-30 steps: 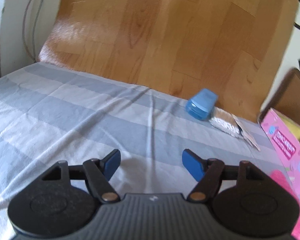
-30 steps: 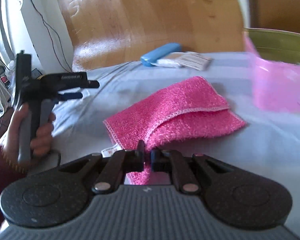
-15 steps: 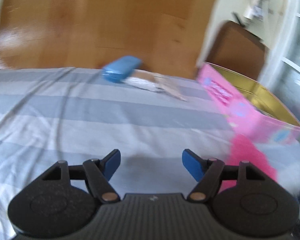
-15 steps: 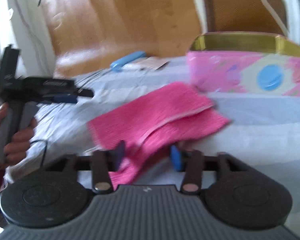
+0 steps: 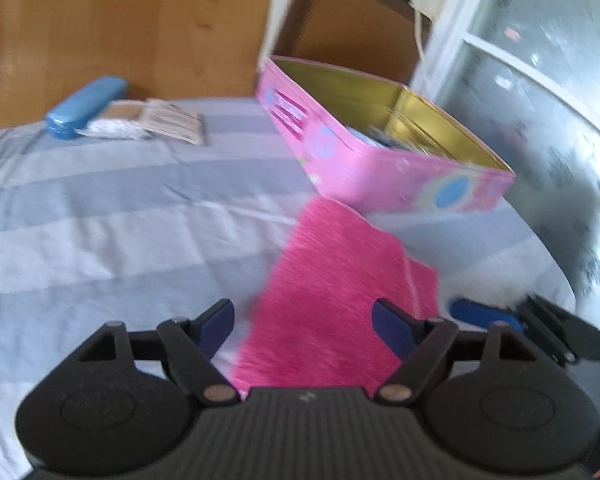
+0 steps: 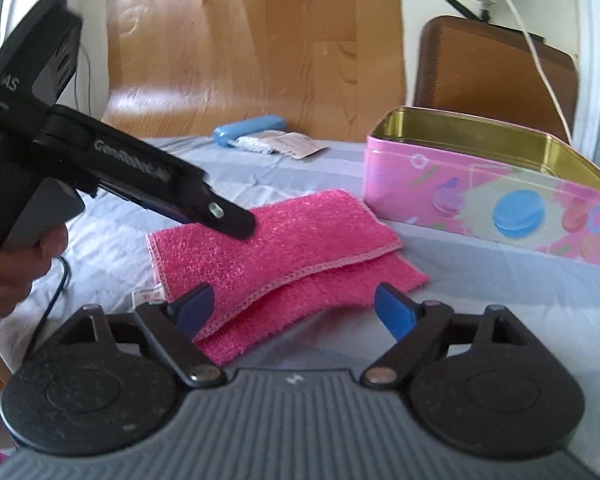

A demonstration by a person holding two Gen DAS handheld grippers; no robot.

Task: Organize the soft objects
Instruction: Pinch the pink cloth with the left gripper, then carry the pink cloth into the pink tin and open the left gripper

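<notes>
Cloth: we record one folded pink cloth (image 6: 284,248) lying flat on the striped bedsheet (image 5: 100,216), at 12 o'clock from both tools; its stitched edge and a small white tag show in the right wrist view.
Tin: we list an open pink tin (image 6: 495,204) with a gold inside, at 2 o'clock from the cloth, just beside its far corner; whether they touch we cannot tell. Something lies inside, too blurred to name.
Right gripper (image 6: 296,312): we find its jaws spread wide, having just been opening; the near edge of the cloth lies between the blue pads, which do not press on it.
Left gripper (image 5: 303,322): we note its jaws apart at a middling width, nothing gripped; it points down over the left part of the cloth. Whether it touches the cloth, we cannot tell.
Hand (image 6: 8,264): we see it around the left tool's grip, at 9 o'clock in the right wrist view.
Blue case (image 5: 86,108): at the far edge of the bed, 11 o'clock from the cloth, well apart.
Paper packet (image 5: 168,126): just beside the blue case.
</notes>
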